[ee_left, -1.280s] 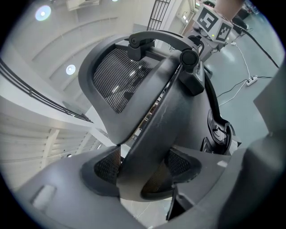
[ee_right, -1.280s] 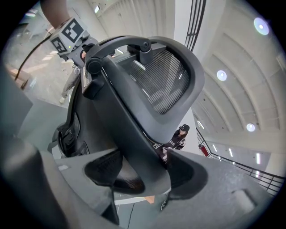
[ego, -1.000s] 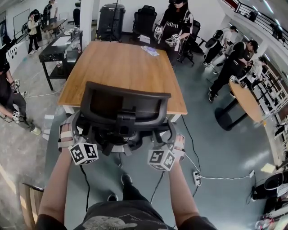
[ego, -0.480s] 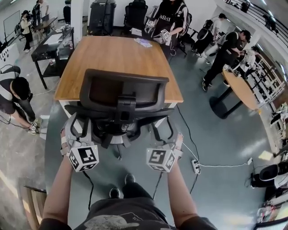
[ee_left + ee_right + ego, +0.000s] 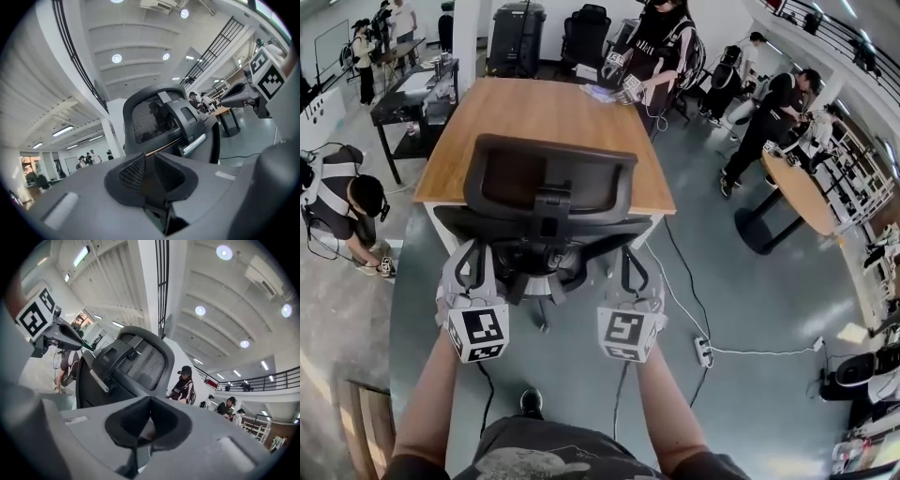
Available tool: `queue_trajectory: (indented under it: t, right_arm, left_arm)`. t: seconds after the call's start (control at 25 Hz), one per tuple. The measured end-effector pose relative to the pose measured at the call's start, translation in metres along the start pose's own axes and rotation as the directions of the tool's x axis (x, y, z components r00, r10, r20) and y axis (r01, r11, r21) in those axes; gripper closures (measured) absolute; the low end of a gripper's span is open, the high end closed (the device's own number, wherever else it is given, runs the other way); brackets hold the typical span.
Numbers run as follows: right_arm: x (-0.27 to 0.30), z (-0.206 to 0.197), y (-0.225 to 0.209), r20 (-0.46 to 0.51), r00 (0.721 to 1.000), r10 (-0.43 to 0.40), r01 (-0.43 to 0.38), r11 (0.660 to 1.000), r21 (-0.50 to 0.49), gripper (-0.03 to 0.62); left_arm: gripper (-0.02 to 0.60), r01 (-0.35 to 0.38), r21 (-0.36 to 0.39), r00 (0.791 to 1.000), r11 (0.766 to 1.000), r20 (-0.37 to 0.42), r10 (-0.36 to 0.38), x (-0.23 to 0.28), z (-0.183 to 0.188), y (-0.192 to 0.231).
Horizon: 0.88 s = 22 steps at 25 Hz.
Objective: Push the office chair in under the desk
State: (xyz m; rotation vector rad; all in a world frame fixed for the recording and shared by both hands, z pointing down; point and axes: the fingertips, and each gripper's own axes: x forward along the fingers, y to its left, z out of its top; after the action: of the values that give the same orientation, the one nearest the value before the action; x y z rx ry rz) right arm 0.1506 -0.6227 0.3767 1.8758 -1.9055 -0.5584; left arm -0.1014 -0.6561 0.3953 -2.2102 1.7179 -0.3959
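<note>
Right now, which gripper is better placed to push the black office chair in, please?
Right, marginally: right gripper is shut behind the black office chair; left gripper, jaws closing, holds nothing.

A white pillar stands at the far end of the grey floor. Left of it is a black workbench, with a whiteboard on the wall beyond. Just right of the pillar are a tall black cabinet and a spare chair. Well to its right sits a round table, below a railed gallery. A power strip lies on the floor, far nearer me than the pillar. Round ceiling lights glow overhead.
</note>
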Motion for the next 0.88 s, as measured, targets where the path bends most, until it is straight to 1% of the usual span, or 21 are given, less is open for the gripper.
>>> queue_trajectory:
  t: [0.08,0.28,0.48,0.68,0.76,0.88]
  right_arm:
    - [-0.011,0.002,0.001,0.004,1.000,0.022,-0.022,1.000,0.011,0.603]
    - [-0.053,0.001,-0.004,0.046,0.996,0.075,-0.078,0.995,0.066,0.603]
    - [-0.096,-0.010,-0.012,0.050,0.994,0.096,-0.100,0.992,0.078,0.603]
    - [-0.149,-0.005,-0.014,0.104,0.987,0.119,-0.131,0.985,0.111,0.603]
    - [-0.168,-0.006,-0.013,0.109,0.984,0.142,-0.154,0.982,0.109,0.603]
    - [-0.190,-0.009,-0.007,0.097,0.975,0.198,-0.209,0.971,0.115,0.603]
  left_arm:
    - [0.509,-0.008,-0.018,1.000,1.000,-0.016,0.008,-0.011,0.006,-0.003]
    - [0.508,-0.019,-0.110,0.999,0.994,-0.034,0.015,-0.050,0.024,-0.023]
    - [0.508,-0.038,-0.121,0.999,0.992,-0.034,0.034,-0.093,0.039,-0.045]
    - [0.508,-0.051,-0.155,0.998,0.987,-0.045,0.044,-0.147,0.046,-0.067]
    - [0.508,-0.058,-0.177,0.997,0.982,-0.051,0.050,-0.167,0.049,-0.076]
    - [0.508,-0.075,-0.222,0.996,0.972,-0.059,0.064,-0.192,0.055,-0.087]
